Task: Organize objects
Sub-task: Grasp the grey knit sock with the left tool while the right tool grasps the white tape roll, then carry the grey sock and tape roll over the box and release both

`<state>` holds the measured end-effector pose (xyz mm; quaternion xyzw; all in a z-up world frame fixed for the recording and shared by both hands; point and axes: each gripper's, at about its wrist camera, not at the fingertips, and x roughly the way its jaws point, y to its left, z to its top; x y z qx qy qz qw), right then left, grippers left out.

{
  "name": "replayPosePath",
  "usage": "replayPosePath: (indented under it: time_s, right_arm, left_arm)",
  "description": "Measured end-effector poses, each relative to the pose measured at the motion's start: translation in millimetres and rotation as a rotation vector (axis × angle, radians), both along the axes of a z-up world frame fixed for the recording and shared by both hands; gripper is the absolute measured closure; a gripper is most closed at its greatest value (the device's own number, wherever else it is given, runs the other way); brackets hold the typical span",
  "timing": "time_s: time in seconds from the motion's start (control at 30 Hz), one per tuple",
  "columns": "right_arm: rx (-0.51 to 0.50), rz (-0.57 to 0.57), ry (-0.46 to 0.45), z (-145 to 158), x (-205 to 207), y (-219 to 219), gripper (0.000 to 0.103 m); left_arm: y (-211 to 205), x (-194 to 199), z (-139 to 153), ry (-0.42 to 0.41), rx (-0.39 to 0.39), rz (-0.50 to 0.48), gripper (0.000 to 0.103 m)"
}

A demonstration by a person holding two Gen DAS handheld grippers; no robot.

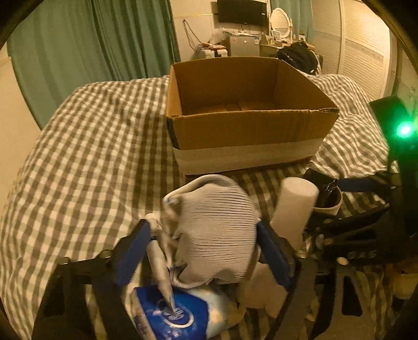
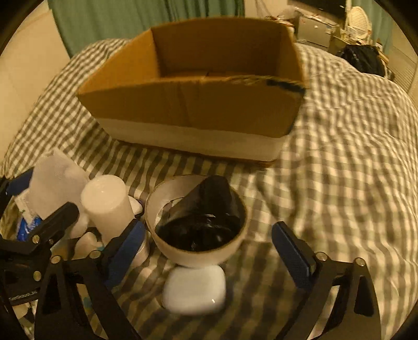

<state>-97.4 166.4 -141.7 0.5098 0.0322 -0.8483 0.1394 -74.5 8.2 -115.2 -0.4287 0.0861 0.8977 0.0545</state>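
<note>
A grey-and-white checked bedspread (image 1: 86,146) is seen across most of the left wrist view and fills the right half of the right wrist view. Green pleated curtains (image 1: 86,44) are hung at the upper left. In the upper centre, a dark flat screen (image 1: 241,11) is mounted on the pale wall, and an oval white-framed mirror (image 1: 280,22) is placed just to its right, above a cluttered desk (image 1: 248,43). A black bag (image 1: 297,56) is set beyond the bed's far edge. White louvred doors (image 1: 363,57) are seen at the upper right.
</note>
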Motion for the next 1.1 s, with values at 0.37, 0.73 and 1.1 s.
replayPosePath:
  time_s: [0.37, 0.73, 1.1]
  right_arm:
    - [-0.009, 0.007, 0.043, 1, 11, -1, 0.021]
    - [-0.012, -0.030, 0.223, 61, 46, 16, 0.021]
    - [-0.056, -0.013, 0.383, 146, 62, 14, 0.021]
  left_arm:
    - [-2, 6, 6, 0.014, 0.036, -0.008, 0.045]
    - [-15, 28, 59, 0.088, 0.099, 0.021, 0.048]
    - [-17, 18, 135, 0.206, 0.125, 0.016, 0.048]
